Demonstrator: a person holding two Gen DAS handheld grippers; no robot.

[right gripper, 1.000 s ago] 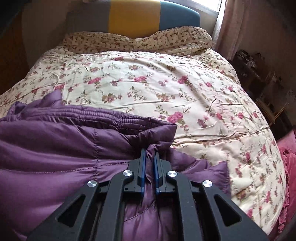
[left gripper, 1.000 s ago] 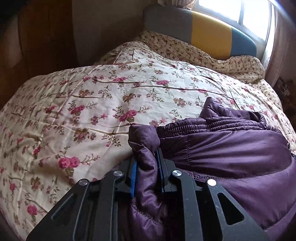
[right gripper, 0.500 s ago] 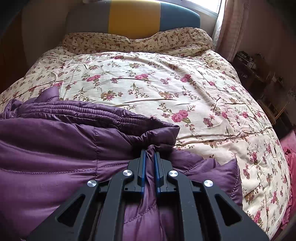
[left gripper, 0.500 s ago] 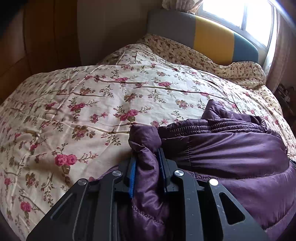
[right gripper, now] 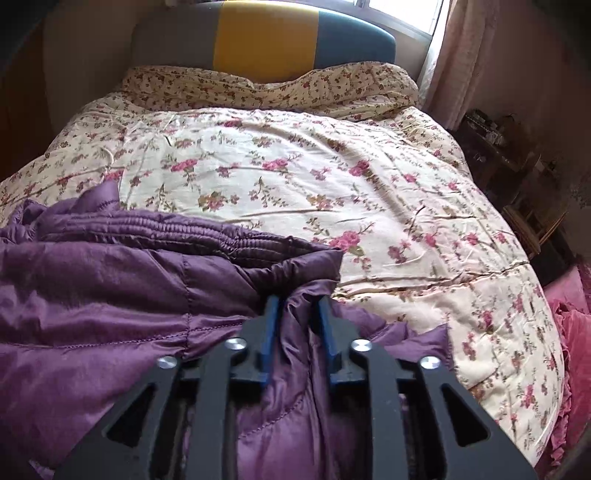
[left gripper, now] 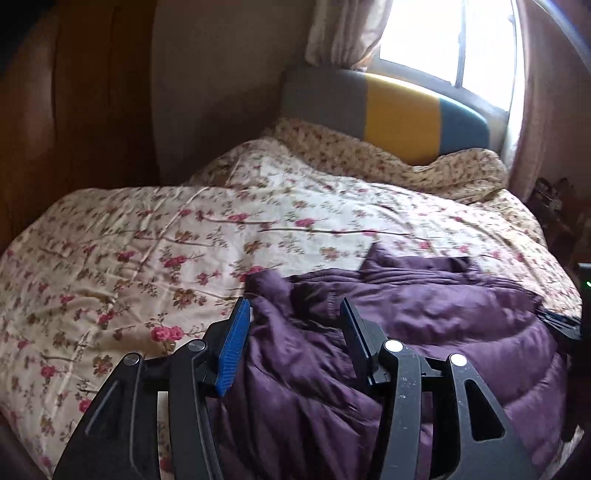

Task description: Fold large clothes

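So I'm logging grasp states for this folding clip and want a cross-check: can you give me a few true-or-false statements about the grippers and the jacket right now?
1. The left gripper is open, with the purple puffer jacket lying loose between its fingers. True.
2. The right gripper is wide open and clear of the jacket. False: its fingers are close together with a fold of the jacket between them.
3. The jacket lies on a floral quilt. True.
4. The headboard is plain white. False: it has grey, yellow and blue panels.
5. The jacket's gathered elastic edge faces the headboard. True.
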